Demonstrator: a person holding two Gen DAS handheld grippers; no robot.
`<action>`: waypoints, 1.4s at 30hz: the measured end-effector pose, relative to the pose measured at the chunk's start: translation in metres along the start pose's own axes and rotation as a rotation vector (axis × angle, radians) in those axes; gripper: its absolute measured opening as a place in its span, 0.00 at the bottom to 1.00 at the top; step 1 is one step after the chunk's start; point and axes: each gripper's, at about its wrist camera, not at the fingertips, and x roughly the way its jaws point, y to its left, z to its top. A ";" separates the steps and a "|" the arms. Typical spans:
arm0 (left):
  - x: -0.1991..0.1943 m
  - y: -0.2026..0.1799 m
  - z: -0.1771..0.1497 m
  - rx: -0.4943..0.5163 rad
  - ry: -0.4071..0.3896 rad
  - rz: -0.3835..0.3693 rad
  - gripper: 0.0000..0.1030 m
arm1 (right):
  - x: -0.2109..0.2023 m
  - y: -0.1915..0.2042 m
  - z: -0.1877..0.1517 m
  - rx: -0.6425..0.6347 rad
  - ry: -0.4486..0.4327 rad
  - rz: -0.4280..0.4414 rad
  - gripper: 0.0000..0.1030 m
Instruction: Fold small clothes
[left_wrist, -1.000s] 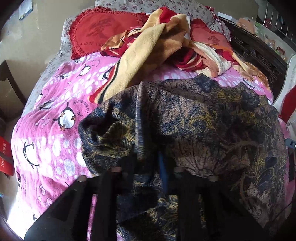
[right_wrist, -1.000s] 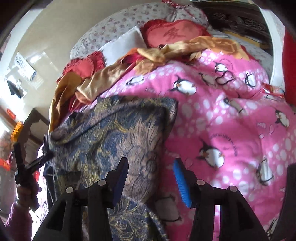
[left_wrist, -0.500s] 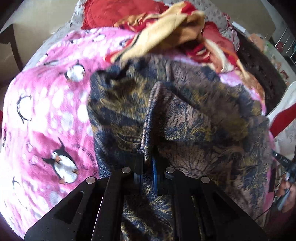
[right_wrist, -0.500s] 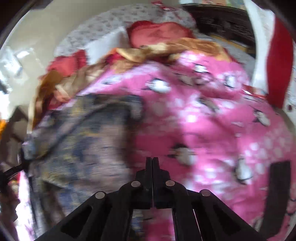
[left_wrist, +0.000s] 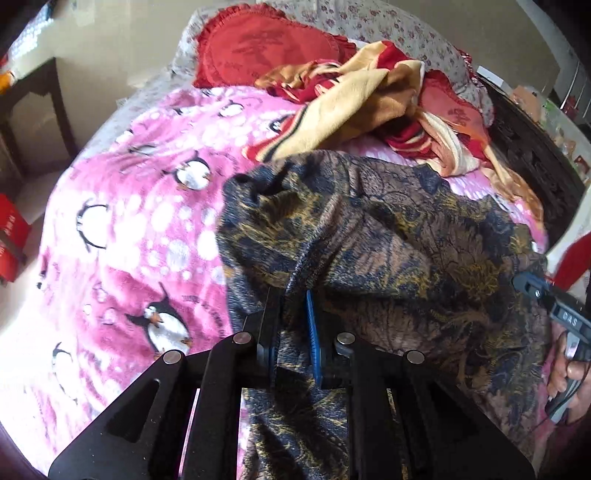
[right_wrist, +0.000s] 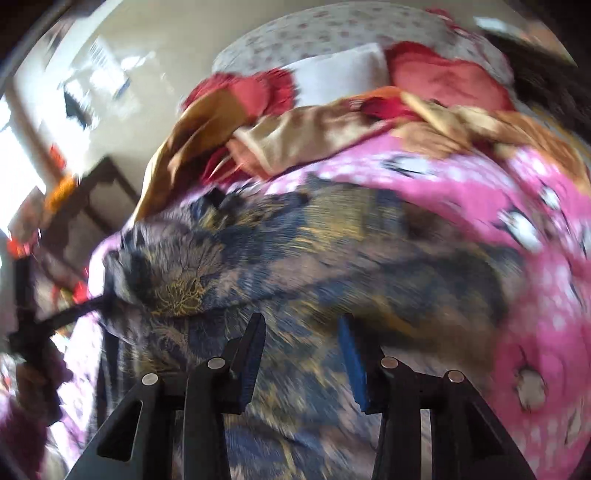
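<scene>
A dark blue, brown and gold patterned garment (left_wrist: 399, 258) lies rumpled on a pink penguin blanket (left_wrist: 140, 236). My left gripper (left_wrist: 293, 317) is shut on a raised fold of the garment near its front edge. In the blurred right wrist view the same garment (right_wrist: 295, 251) fills the middle. My right gripper (right_wrist: 301, 350) is open just above the garment, with cloth between its fingers but not pinched. The right gripper also shows at the right edge of the left wrist view (left_wrist: 554, 314), and the left gripper at the left edge of the right wrist view (right_wrist: 74, 310).
A heap of red and tan blankets (left_wrist: 362, 107) and red cushions (left_wrist: 266, 48) lies at the head of the bed. A dark wooden bed frame (left_wrist: 532, 140) runs along the right. A dark bedside stand (left_wrist: 33, 107) and a red box (left_wrist: 11, 240) are at the left.
My left gripper stays shut on the garment fold and has pulled back a little. My right gripper, shut half a second ago, has opened and moved left over the garment.
</scene>
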 end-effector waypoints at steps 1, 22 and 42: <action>-0.004 0.000 -0.001 0.005 -0.025 0.037 0.11 | 0.012 0.013 0.008 -0.046 -0.005 -0.023 0.38; 0.016 -0.011 -0.012 -0.021 -0.002 -0.015 0.35 | 0.016 0.102 0.029 -0.202 -0.055 0.230 0.40; 0.010 -0.001 -0.002 -0.056 -0.074 -0.047 0.36 | 0.125 0.231 0.067 -0.369 0.068 0.308 0.06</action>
